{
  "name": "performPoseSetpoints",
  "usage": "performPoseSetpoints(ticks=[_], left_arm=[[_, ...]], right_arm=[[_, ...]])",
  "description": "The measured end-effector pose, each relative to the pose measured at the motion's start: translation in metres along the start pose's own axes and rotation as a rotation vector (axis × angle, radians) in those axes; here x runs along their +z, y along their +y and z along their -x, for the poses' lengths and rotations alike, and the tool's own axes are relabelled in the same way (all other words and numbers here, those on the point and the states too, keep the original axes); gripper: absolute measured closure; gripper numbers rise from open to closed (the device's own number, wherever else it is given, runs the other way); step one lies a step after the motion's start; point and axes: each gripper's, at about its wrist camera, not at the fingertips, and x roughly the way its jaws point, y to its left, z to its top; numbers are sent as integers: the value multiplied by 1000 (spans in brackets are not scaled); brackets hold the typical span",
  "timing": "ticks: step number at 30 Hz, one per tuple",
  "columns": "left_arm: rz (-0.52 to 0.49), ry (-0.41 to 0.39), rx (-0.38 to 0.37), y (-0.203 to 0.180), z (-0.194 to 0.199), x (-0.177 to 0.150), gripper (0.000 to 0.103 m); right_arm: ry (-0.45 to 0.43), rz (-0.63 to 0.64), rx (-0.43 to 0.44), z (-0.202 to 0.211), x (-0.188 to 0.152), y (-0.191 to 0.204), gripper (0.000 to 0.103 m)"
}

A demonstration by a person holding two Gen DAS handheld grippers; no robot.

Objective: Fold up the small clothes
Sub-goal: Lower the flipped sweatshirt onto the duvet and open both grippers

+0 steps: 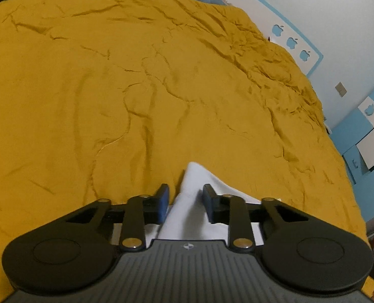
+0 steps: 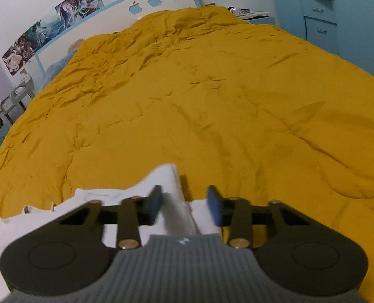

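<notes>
Both tongs hung over a white garment (image 1: 187,217) on the yellow bedspread (image 1: 111,88). On the left gripper (image 1: 185,198) the blue pads (image 1: 163,199) stood apart, a raised fold of cloth between them, unpressed. On the right gripper (image 2: 184,203) the jaws also gaped around a ridge of the same cloth, loose. That garment (image 2: 91,202) lay at the bed's near edge, below the headboard (image 2: 116,17).
</notes>
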Motion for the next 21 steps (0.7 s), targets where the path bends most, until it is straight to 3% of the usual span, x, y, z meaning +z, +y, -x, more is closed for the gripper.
performPoseSetpoints(ticks=[2, 9, 11, 15, 18, 19, 20, 21], left_arm=[[-37, -16, 27, -5, -1, -3, 90], [-121, -156, -8, -21, 33, 0, 94], [-135, -163, 0, -28, 32, 7, 94], [-192, -145, 49, -41, 19, 7, 95], [-204, -98, 71, -37, 12, 3, 95], [-198, -84, 74, -34, 10, 1, 95], [-182, -73, 73, -30, 8, 1, 95], [-165, -66, 68, -25, 9, -1, 95]], right_arm=[[0, 16, 29, -5, -1, 4, 99], [-121, 65, 50, 28, 2, 15, 103], [-164, 86, -2, 33, 11, 19, 103], [-125, 10, -11, 21, 25, 11, 103], [-38, -53, 79, 10, 24, 1, 103], [-23, -62, 81, 7, 22, -1, 96], [-8, -71, 80, 4, 21, -3, 79], [7, -87, 88, 0, 20, -5, 73]])
